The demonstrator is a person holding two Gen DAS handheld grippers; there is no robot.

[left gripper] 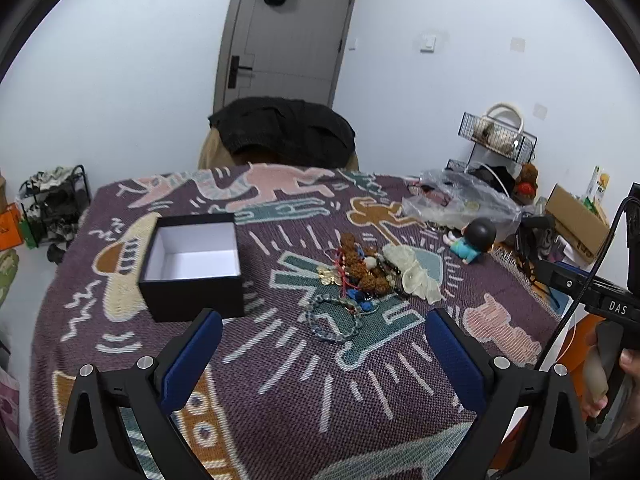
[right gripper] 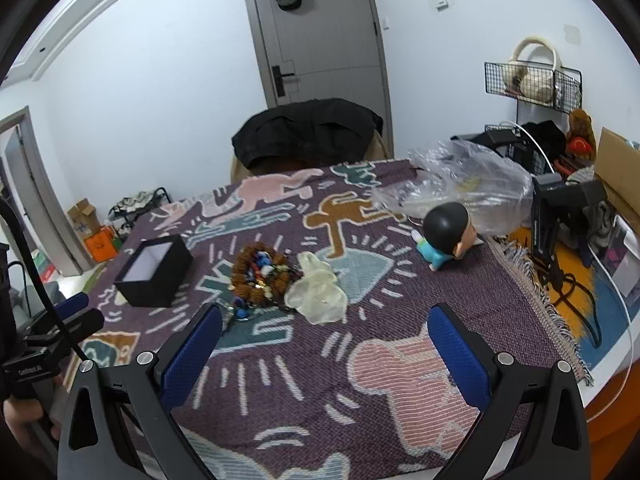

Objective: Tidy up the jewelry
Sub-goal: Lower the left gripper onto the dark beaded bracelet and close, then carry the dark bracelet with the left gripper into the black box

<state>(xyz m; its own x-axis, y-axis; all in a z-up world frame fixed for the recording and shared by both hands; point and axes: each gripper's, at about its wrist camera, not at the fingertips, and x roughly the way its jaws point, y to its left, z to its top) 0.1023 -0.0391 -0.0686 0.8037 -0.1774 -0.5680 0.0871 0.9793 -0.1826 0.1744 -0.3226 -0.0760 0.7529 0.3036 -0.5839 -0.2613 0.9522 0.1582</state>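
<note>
A pile of jewelry (left gripper: 356,276) lies mid-table on the patterned cloth: brown bead strands, red cord, blue and gold pieces, with a grey-blue bead bracelet (left gripper: 332,320) at its near edge. A pale sheer pouch (left gripper: 416,276) rests against its right side. An open black box (left gripper: 192,264) with a white, empty inside stands to the left. My left gripper (left gripper: 324,344) hovers open just short of the bracelet, holding nothing. In the right wrist view the pile (right gripper: 260,276), pouch (right gripper: 316,292) and box (right gripper: 154,276) lie ahead; my right gripper (right gripper: 324,340) is open and empty.
A doll with a black head (right gripper: 444,236) lies at the right of the cloth (left gripper: 280,380), behind it a crumpled clear plastic bag (right gripper: 460,184). A chair with a black garment (left gripper: 284,132) stands at the far edge. Cables and a fringe mark the right edge (right gripper: 560,312).
</note>
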